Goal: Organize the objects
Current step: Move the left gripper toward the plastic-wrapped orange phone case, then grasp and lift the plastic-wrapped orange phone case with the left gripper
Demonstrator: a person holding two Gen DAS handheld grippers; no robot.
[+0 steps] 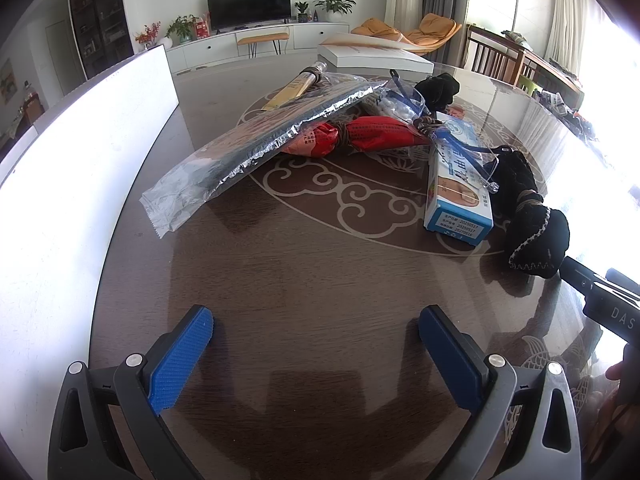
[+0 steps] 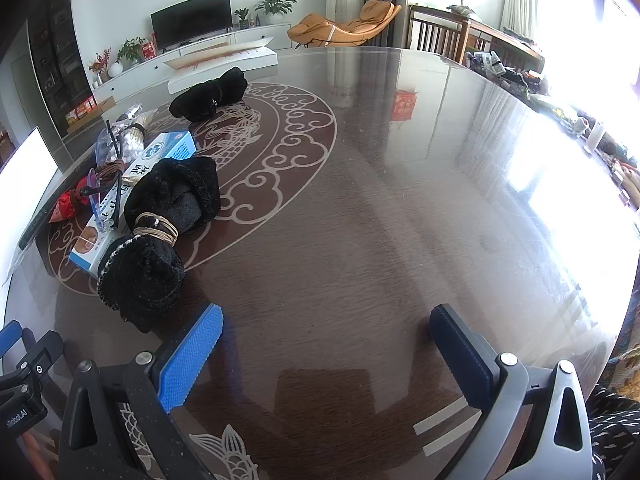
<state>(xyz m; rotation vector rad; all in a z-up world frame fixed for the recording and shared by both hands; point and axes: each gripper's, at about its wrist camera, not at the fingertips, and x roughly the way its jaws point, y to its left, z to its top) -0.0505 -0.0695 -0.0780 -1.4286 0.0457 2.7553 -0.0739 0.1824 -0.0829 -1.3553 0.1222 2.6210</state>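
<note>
Your left gripper (image 1: 316, 330) hovers low over the near part of the dark glass-topped table (image 1: 320, 272), its jaws spread wide apart with nothing between the blue pads (image 1: 180, 356) and nothing touching them. Ahead of it the clutter sits in a loose heap: farthest left, a long foil-backed packet (image 1: 256, 140) leans up against the pile with its near end resting on the table; behind it a tube with a clear end (image 1: 298, 84) points away toward the far side. Under the packet's far edge lies a red wrapped bundle (image 1: 360, 136) tied around its middle. Just right of that, a blue and white box (image 1: 456, 188) lies lengthwise toward you, with clear-framed glasses (image 1: 480, 152) resting on top of it. Touching the box's right side is a black cloth bundle (image 2: 160, 236) bound with rubber bands, the nearest of the things to your right hand. A second black bundle (image 2: 210, 94) sits farther back, well apart, near a flat white box (image 2: 224, 60) at the far edge. Your right gripper (image 2: 326, 344) hangs over bare table to the right of the heap, jaws likewise wide apart and holding nothing; the left pad is near the bound black bundle, but whether it touches cannot be told.
</note>
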